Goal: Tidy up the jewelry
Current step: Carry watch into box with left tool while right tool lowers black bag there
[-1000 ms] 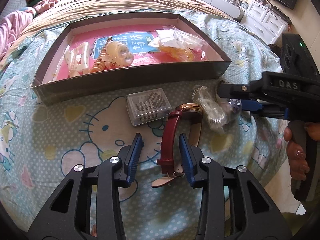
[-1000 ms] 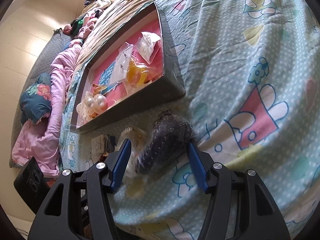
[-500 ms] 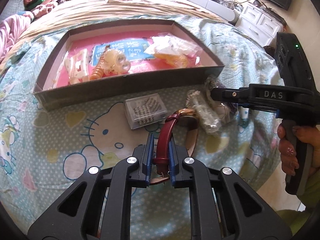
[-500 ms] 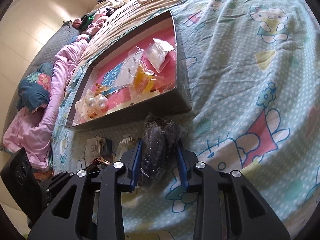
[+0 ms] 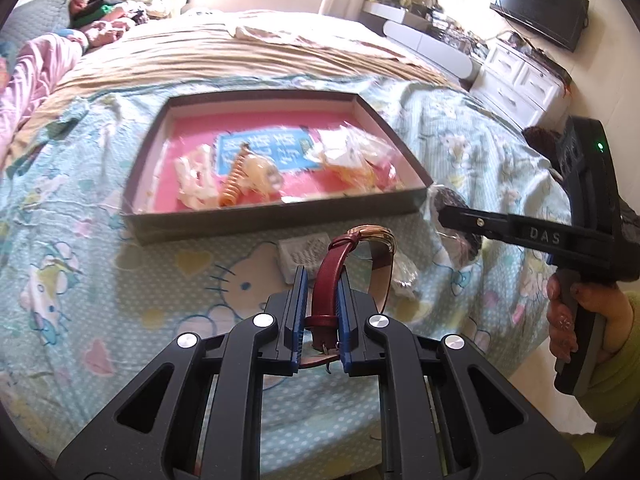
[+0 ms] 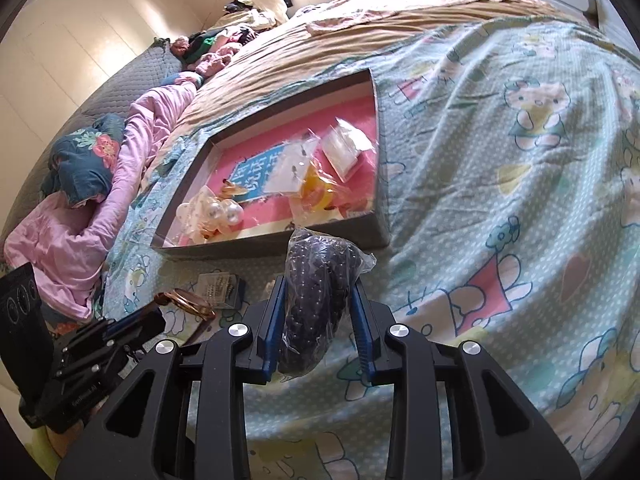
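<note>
My left gripper (image 5: 321, 284) is shut on the red strap of a gold-cased wristwatch (image 5: 332, 276), lifted off the bed. My right gripper (image 6: 318, 300) is shut on a clear bag of dark beads (image 6: 316, 284), also raised above the cover. The other gripper shows in each view: the right one (image 5: 532, 236) at the right edge, the left one (image 6: 100, 340) at lower left with the watch case (image 6: 186, 302) by it. A shallow grey box with pink lining (image 5: 276, 216) (image 6: 382, 184) lies ahead, holding hair clips, a pearl piece and small bags.
A small clear case of studs (image 5: 300, 252) (image 6: 218, 286) and a clear bag (image 5: 404, 276) lie on the bed in front of the box. The cartoon-print cover (image 5: 120, 300) spreads all around. A hand (image 5: 568, 320) grips the right tool. Pink bedding (image 6: 80, 232) is heaped at the left.
Both grippers closed from open, the left on the watch strap and the right on the bead bag. Both then rose, lifting the watch and the bag off the bed.
</note>
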`<state>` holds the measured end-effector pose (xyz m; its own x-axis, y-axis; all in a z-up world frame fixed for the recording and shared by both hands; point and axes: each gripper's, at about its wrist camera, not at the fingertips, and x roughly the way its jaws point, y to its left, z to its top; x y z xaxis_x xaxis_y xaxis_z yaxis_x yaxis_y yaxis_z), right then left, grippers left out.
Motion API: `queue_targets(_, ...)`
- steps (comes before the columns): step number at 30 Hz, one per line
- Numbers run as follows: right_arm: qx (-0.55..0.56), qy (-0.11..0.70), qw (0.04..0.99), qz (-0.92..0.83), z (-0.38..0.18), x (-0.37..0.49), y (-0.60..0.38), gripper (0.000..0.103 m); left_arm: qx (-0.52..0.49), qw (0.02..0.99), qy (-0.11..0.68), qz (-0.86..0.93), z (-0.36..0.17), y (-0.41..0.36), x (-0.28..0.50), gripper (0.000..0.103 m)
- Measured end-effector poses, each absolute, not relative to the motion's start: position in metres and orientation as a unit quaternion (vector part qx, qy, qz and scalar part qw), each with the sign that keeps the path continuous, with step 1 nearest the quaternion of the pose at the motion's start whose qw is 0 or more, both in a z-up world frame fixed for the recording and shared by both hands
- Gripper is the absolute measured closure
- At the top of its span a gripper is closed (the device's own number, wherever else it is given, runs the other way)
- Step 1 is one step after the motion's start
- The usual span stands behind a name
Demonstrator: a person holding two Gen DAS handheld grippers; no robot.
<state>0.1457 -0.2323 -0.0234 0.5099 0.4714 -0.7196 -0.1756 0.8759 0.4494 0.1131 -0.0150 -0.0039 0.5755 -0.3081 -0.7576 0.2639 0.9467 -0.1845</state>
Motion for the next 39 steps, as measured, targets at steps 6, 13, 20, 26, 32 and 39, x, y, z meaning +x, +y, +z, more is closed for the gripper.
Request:
queue_targets(6,0.133,0.439,0.865,0.204,-0.01,0.143,-0.22,0.074,-0.033,0.895,0.42,-0.143,0.006,0.002,0.112,0.096)
queue_targets(13,0.098,0.416,0.877,0.218,0.006,0.144,-0.201,0.074,-0.031,0.904,0.409,-0.124,0.016,0.016,0.111,0.096)
queue_targets(20,0.086,0.4,0.884,0.227,0.018,0.145,-0.196,0.074,-0.035,0.91,0.398,-0.109,0.029,0.024,0.112,0.096)
queue_targets(26,0.088,0.389,0.887,0.231,0.026,0.148,-0.196,0.074,-0.038,0.914,0.391,-0.106,0.039,0.027,0.119,0.096)
queue_targets(32,0.089,0.375,0.893,0.234,0.037,0.152,-0.197,0.074,-0.033,0.917,0.385,-0.102,0.05,0.026,0.13,0.096)
queue_targets(39,0.091,0.356,0.9,0.236,0.049,0.159,-0.201,0.074,-0.028,0.92,0.378,-0.105,0.059,0.022,0.144,0.096)
